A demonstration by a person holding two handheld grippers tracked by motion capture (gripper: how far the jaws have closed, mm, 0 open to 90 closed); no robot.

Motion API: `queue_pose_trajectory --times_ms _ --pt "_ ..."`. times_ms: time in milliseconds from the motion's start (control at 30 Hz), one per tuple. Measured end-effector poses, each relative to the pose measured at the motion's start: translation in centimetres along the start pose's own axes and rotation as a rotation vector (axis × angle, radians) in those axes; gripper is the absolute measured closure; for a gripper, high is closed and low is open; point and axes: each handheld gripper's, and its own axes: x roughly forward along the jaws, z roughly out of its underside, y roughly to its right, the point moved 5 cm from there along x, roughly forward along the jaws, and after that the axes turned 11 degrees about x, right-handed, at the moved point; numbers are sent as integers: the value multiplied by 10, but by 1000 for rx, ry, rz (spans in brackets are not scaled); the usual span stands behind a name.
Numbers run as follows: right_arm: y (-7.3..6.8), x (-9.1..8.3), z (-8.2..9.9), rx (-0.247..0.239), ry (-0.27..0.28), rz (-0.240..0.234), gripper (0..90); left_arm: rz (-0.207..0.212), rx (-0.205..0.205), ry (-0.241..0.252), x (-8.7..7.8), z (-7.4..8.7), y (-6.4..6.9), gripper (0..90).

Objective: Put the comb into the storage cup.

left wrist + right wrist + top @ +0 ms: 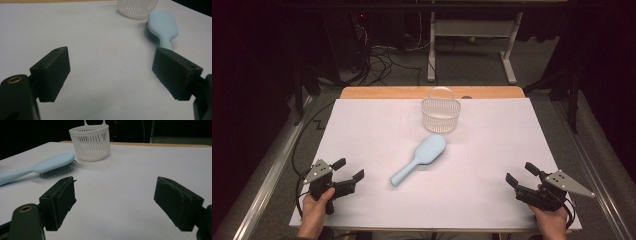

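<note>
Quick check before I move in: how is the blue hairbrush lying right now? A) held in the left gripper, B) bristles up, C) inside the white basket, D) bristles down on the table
D: the hairbrush rests bristles down on the white table, just in front of the basket, with no gripper touching it.

The high view looks forward and down from above the near edge, taking in the whole white surface (492, 150) and the dark floor beyond. The left gripper view sits low at the near left corner, close over the surface, facing far and right between its own fingers (51, 73). The right gripper view sits low at the near right, facing far and left. All three share the blue hairbrush (422, 157) and the white basket (441, 112) mid-surface.
</note>
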Motion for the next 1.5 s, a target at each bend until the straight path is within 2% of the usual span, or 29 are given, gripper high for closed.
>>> queue_pose_trajectory --times_ms 433,733,900,1333,1500 --pt "-1 0 1 6 -9 -11 179 -12 10 4 1 -2 2 155" --pt "-1 0 1 5 -10 -13 179 2 20 27 1 -5 6 154" --pt "-1 0 1 5 -10 -14 180 2 20 24 2 -5 6 154" --pt "-2 1 2 2 -12 -17 180 -2 56 27 2 -7 10 154" --pt "-2 1 2 1 -12 -18 179 4 47 22 3 -8 11 154"
